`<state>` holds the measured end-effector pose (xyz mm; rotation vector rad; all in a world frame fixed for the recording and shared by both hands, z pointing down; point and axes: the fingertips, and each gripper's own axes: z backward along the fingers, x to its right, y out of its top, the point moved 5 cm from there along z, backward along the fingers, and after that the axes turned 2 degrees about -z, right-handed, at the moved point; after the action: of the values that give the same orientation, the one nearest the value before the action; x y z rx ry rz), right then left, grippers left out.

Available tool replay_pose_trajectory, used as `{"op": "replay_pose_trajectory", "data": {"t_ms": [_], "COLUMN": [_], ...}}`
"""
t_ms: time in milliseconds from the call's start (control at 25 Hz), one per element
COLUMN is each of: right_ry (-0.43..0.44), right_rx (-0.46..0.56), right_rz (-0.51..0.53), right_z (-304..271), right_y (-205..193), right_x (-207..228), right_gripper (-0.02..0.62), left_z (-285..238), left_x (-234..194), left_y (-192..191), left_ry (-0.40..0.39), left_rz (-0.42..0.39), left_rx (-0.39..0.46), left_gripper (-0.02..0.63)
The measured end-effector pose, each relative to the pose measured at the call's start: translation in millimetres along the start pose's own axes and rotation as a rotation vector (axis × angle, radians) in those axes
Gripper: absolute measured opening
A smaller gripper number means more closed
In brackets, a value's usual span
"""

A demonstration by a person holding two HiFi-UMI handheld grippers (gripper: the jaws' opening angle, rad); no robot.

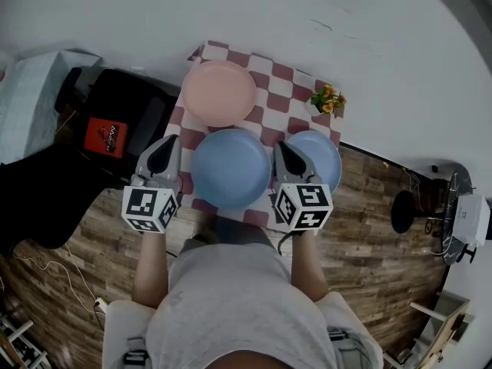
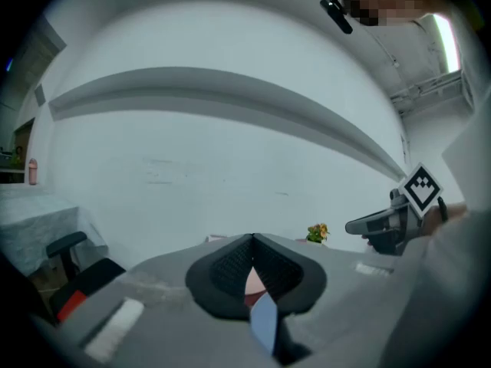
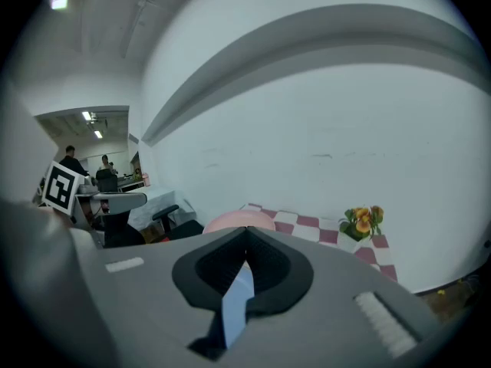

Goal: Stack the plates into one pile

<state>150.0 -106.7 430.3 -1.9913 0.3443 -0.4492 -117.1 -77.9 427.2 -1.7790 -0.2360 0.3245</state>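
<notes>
We note a plain white wall (image 1: 369,21), wood-plank floor (image 1: 377,237), and a black office chair (image 1: 138,98) left of the checked-cloth bench (image 1: 286,74).

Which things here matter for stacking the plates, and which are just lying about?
Part of the job:
- pink plate
- large blue plate
- small blue plate
- left gripper and right gripper, fingers shut, on either side of the large blue plate

Lying about:
- flower pot
- checked cloth under the plates
- black chair

Pink plate (image 1: 218,92), large blue plate (image 1: 231,167), small blue plate (image 1: 321,154), red-and-white checked cloth (image 1: 283,74), orange-yellow flowers (image 1: 328,98) at its right edge
</notes>
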Motion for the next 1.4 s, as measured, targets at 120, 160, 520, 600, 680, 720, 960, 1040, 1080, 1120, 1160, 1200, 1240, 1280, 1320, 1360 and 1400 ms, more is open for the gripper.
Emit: {"op": "replay_pose_trajectory", "data": {"t_ms": [120, 160, 520, 600, 680, 720, 960, 1040, 1080, 1120, 1160, 1200, 1240, 1280, 1320, 1360, 1400], "right_ry": [-0.002, -0.004, -0.027, -0.033, -0.04, -0.043, -0.052, -0.053, -0.05, -0.045, -0.04, -0.037, -0.041, -0.053, -0.07, -0.085, -0.09], "right_rx": [-0.111, -0.148, -0.388, -0.421, -0.444, -0.455, -0.516, -0.534, -0.542, -0.548, -0.553, -0.557, -0.56, -0.562, -0.564, -0.564, -0.564], "right_rz": [-0.045, -0.055, -0.155, -0.159, -0.159, -0.16, -0.155, -0.152, -0.15, -0.147, -0.143, -0.137, -0.13, -0.124, -0.118, -0.114, -0.114], "right_z": [-12.1, -15.4, -31.0, -32.1, -32.6, -33.0, -37.3, -38.9, -39.8, -41.1, -42.5, -44.0, -45.2, -45.8, -46.0, -45.9, -45.7], "right_y": [-27.6, -37.0, -114.2, -125.0, -133.4, -136.9, -154.7, -160.4, -163.1, -165.5, -167.4, -169.0, -170.3, -171.2, -171.5, -171.4, -170.6], "right_x": [12.2, 15.8, 41.5, 44.1, 45.5, 45.8, 45.3, 45.7, 45.3, 44.3, 42.7, 40.9, 39.9, 40.1, 41.5, 43.4, 44.8], "right_gripper": [0.003, 0.003, 0.065, 0.085, 0.097, 0.103, 0.126, 0.13, 0.13, 0.129, 0.126, 0.126, 0.121, 0.112, 0.093, 0.044, 0.037], "left_z": [-10.6, -13.3, -24.9, -26.0, -26.7, -26.9, -23.5, -22.4, -22.2, -22.3, -22.6, -22.9, -23.3, -23.4, -23.3, -22.9, -22.1], "left_x": [-1.5, -1.8, 8.7, 11.7, 14.8, 16.2, 21.7, 22.5, 22.9, 23.6, 24.5, 25.5, 26.3, 26.6, 26.3, 25.5, 24.5], "left_y": [-32.7, -44.4, -126.1, -138.6, -150.1, -155.5, -183.1, -190.1, -193.3, -195.9, -197.9, -199.2, -199.8, -200.1, -200.2, -200.2, -200.2], "left_ry": [0.01, 0.012, -0.002, -0.002, 0.0, 0.002, 0.019, 0.025, 0.025, 0.025, 0.025, 0.028, 0.034, 0.045, 0.058, 0.07, 0.078], "left_rz": [0.042, 0.06, 0.17, 0.183, 0.196, 0.202, 0.23, 0.237, 0.242, 0.25, 0.26, 0.27, 0.279, 0.286, 0.29, 0.292, 0.295], "left_rx": [-0.106, -0.143, -0.437, -0.481, -0.518, -0.535, -0.611, -0.633, -0.642, -0.649, -0.653, -0.654, -0.654, -0.654, -0.656, -0.659, -0.663], "left_gripper": [0.005, 0.005, 0.088, 0.101, 0.114, 0.119, 0.135, 0.135, 0.135, 0.135, 0.135, 0.135, 0.135, 0.135, 0.128, 0.111, 0.081]}}
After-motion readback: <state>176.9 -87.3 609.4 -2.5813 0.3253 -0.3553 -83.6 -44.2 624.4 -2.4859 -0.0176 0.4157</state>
